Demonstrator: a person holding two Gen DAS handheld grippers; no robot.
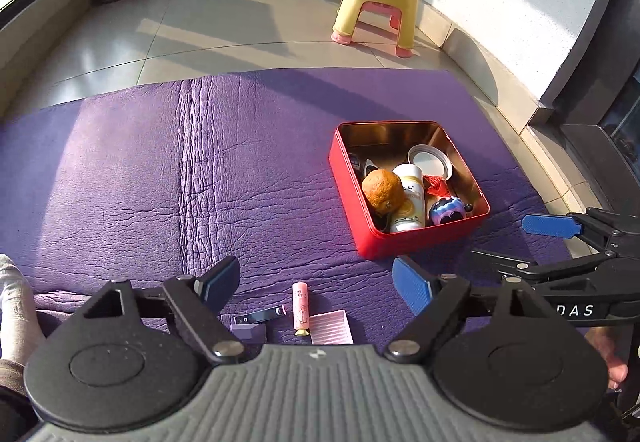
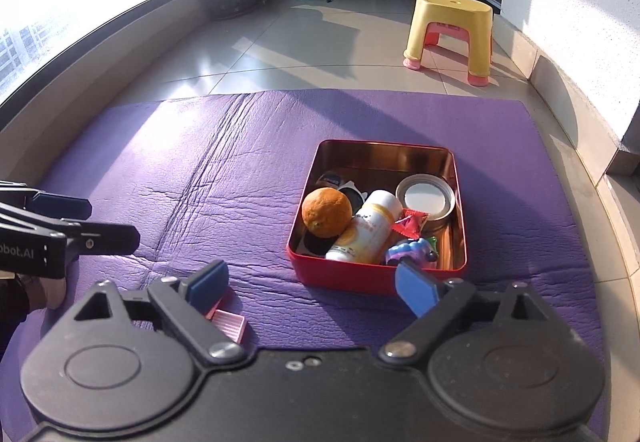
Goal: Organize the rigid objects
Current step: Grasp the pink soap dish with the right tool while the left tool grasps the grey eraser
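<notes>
A red tin box [image 1: 362, 224] [image 2: 340, 276] sits on the purple mat and holds an orange [image 1: 382, 190] [image 2: 327, 217], a white and yellow bottle [image 1: 410, 202] [image 2: 366, 232], a round lid [image 1: 430, 160] [image 2: 426, 199], a red wrapper and a purple toy [image 1: 448, 212] [image 2: 414, 251]. My left gripper [image 1: 316, 284] is open and empty above a pink tube [image 1: 300, 308], a nail clipper [image 1: 260, 316], a pink ridged tray [image 1: 331, 327] [image 2: 228, 324] and a purple block [image 1: 249, 332]. My right gripper [image 2: 312, 284] is open and empty just before the box's near wall.
The purple mat [image 1: 160, 182] [image 2: 200, 170] lies on a tiled floor. A yellow stool [image 1: 376, 12] [image 2: 452, 34] stands beyond it by the white wall. A blue stool, a spray bottle and a plant pot stand far back. The right gripper [image 1: 540, 242] shows in the left view.
</notes>
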